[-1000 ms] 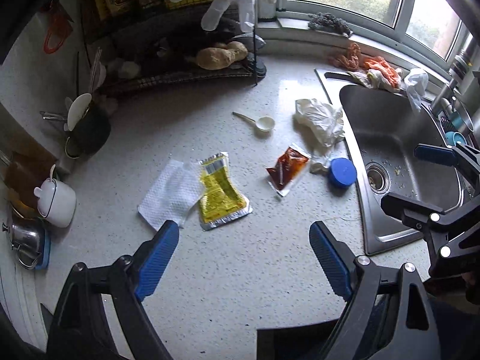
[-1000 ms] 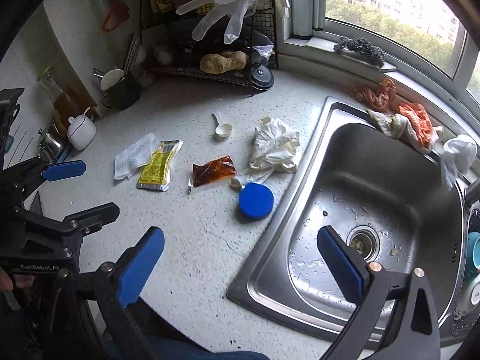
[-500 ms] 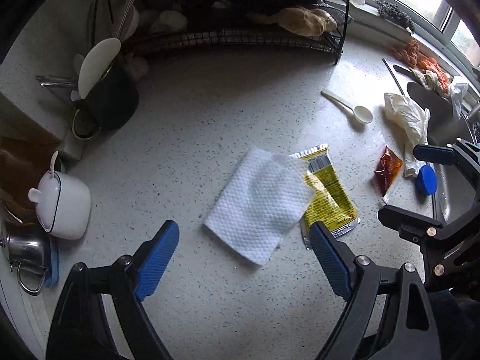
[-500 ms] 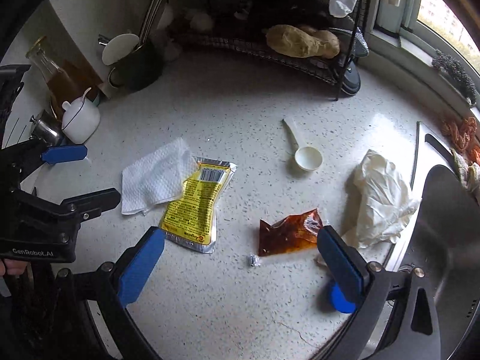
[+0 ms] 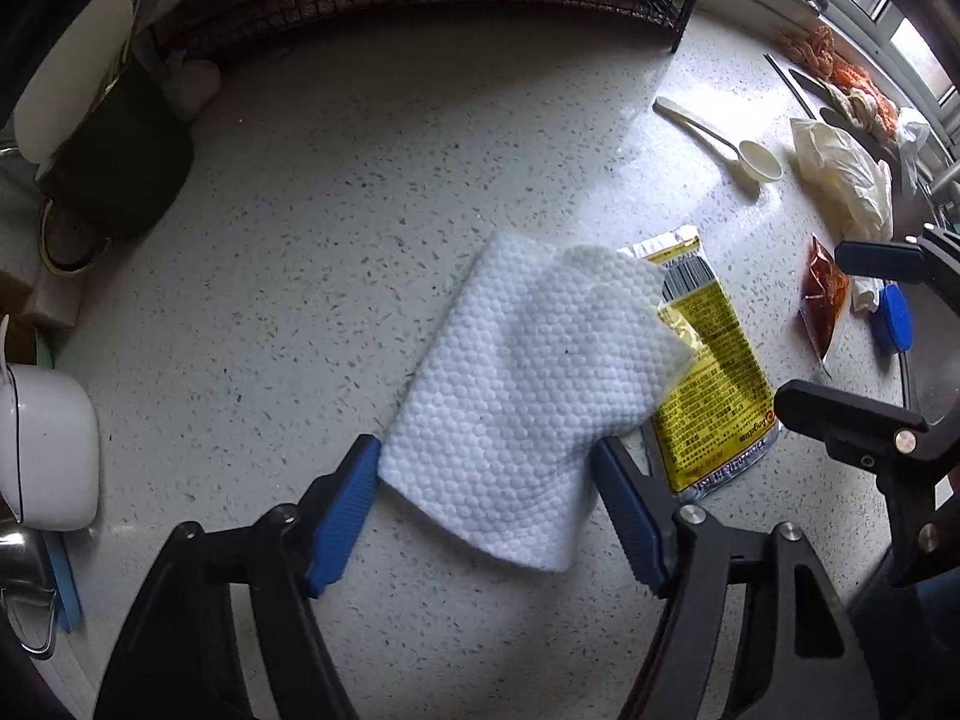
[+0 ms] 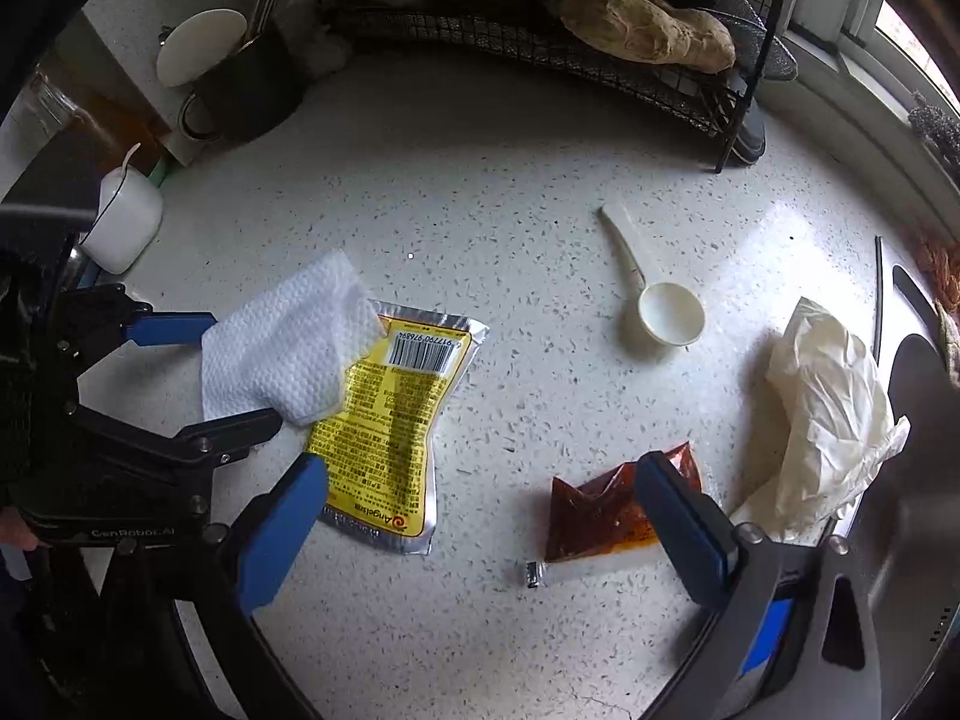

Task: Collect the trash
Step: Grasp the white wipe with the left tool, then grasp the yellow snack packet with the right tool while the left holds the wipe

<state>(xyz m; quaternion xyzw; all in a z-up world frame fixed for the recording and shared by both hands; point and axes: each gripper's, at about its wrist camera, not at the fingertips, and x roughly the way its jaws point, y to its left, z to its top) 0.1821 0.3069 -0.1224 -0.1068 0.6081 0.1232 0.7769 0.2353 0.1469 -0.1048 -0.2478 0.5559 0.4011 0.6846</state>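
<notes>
Mid-bench, left hand-held gripper [image 5: 486, 498] spread wide around tissue [image 5: 528, 396]: drop low, pinch near edge, avoid the packet [image 5: 714, 384]; right hand-held gripper [image 6: 480, 516] also spread, empty.

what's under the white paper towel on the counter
The paper towel lies partly over the yellow packet, covering that packet's near upper corner beside the barcode. The rest rests on the speckled counter. Whether anything else lies beneath it cannot be seen.

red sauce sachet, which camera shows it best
The right wrist view: the translucent red sauce sachet lies close on the speckled counter, creases visible, only its right corner hidden by the right gripper finger. The left wrist view shows it small and squeezed at the frame's edge.
</notes>
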